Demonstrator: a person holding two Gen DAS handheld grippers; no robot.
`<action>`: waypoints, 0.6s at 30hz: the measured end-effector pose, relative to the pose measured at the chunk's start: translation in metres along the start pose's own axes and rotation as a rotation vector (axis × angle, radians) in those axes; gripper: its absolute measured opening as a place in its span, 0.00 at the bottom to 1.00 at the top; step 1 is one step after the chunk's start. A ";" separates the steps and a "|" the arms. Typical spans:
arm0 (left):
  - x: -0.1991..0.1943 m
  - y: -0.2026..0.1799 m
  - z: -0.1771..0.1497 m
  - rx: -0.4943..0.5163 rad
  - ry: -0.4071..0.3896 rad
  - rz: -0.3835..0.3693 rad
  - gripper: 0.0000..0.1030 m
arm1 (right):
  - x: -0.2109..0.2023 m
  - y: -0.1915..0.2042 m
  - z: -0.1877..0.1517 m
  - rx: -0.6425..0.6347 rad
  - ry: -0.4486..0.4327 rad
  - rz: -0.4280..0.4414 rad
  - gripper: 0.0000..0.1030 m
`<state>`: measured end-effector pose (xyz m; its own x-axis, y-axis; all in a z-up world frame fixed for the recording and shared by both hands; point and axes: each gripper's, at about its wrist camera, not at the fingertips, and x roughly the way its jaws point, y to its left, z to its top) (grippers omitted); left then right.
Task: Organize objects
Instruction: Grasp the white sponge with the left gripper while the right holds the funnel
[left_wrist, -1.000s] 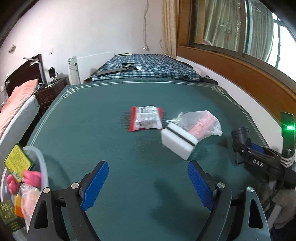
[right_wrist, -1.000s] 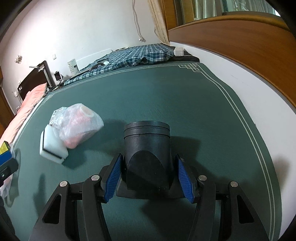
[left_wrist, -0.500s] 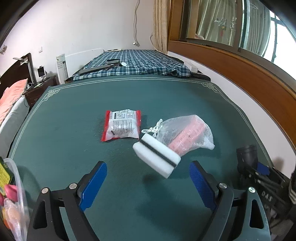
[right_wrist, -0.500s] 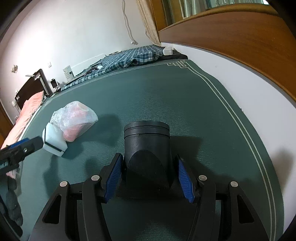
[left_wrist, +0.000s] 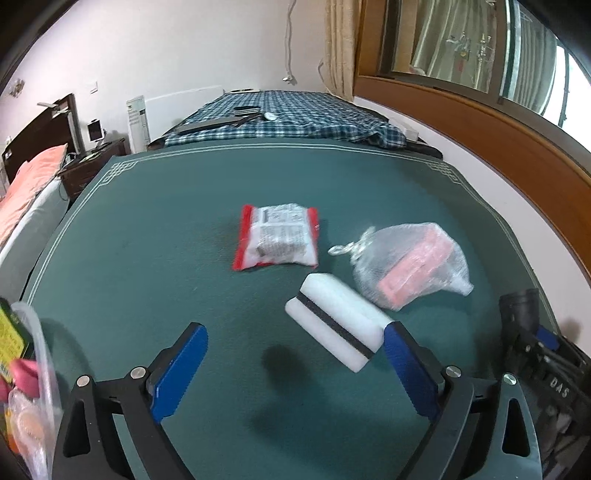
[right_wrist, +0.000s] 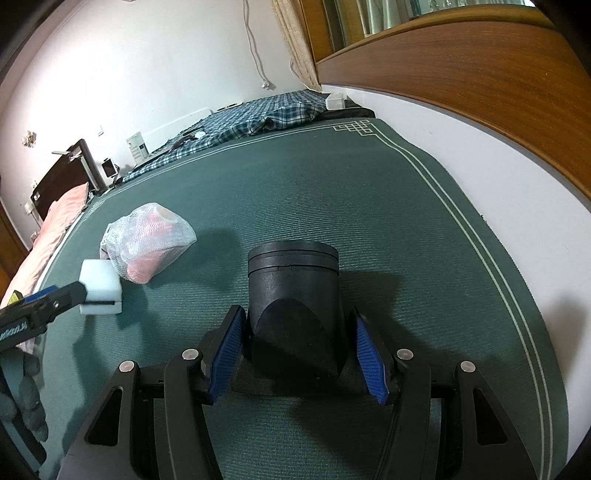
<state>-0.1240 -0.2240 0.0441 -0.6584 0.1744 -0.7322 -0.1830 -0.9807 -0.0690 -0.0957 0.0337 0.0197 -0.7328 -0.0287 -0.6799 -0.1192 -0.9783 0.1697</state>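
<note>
Fingers of left gripper (left_wrist: 295, 365) are spread wide, nothing held; white foam sponge block w/ black stripe (left_wrist: 334, 326) lies on green felt table (left_wrist: 155, 236), its near end just beside the right blue pad (left_wrist: 410, 371). Red-edged clear snack packet (left_wrist: 277, 236) sits mid-table, mesh bag w/ pink contents (left_wrist: 413, 264) beside the sponge toward the right edge; clear container w/ items (left_wrist: 26, 373) at near-left corner. Right wrist view: right gripper (right_wrist: 297, 354) is clamped on black plastic cylinder piece (right_wrist: 293, 291), near the table's near edge; sponge, bag off left. Risk: sponge lies off-centre and skewed, so closing now could clip a corner, spin it or squash it.
</note>
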 end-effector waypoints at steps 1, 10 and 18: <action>-0.001 0.002 -0.002 -0.004 0.002 0.003 0.95 | 0.000 -0.001 0.000 0.000 0.000 0.000 0.58; -0.007 0.001 -0.008 0.016 0.004 -0.002 0.95 | 0.000 -0.001 0.000 0.000 0.000 0.000 0.58; 0.014 -0.013 -0.003 0.072 0.025 -0.014 0.95 | 0.000 -0.001 -0.001 0.000 0.000 0.000 0.58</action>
<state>-0.1288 -0.2094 0.0332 -0.6370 0.1846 -0.7484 -0.2448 -0.9691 -0.0307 -0.0952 0.0344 0.0189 -0.7330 -0.0289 -0.6796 -0.1190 -0.9782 0.1700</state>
